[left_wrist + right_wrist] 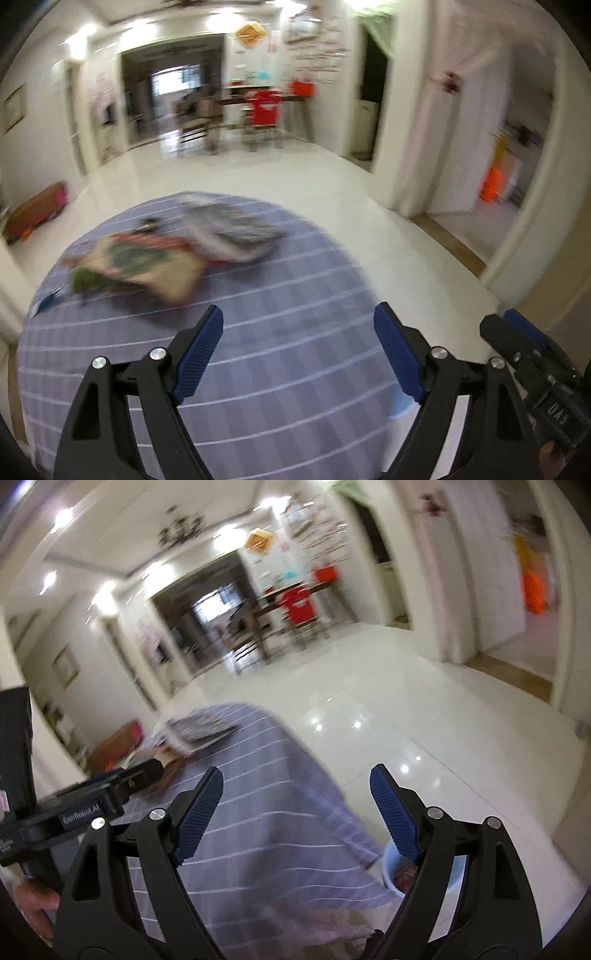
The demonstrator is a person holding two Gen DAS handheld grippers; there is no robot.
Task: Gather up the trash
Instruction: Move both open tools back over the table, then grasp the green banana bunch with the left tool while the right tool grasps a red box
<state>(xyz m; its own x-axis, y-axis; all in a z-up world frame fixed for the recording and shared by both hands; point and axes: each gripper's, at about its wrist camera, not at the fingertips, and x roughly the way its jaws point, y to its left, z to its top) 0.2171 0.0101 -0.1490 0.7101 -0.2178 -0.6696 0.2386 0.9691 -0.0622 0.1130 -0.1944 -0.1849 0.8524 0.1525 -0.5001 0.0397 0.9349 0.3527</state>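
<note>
A table with a lilac striped cloth (258, 332) carries blurred trash: a tan and green wrapper (140, 262), a grey crumpled bag (229, 229) and a small green piece (83, 282). My left gripper (298, 326) is open and empty above the cloth, short of the trash. My right gripper (296, 786) is open and empty over the table's right edge; it also shows at the right of the left wrist view (524, 354). The grey bag (199, 729) shows far off in the right wrist view. A pale blue bin (391, 864) with reddish contents stands on the floor under my right fingers.
White glossy tile floor (406, 709) surrounds the table. A dining table with chairs and a red garment (262, 107) stands far back. A brown and pink box (37, 214) lies on the floor at left. Doorways open on the right.
</note>
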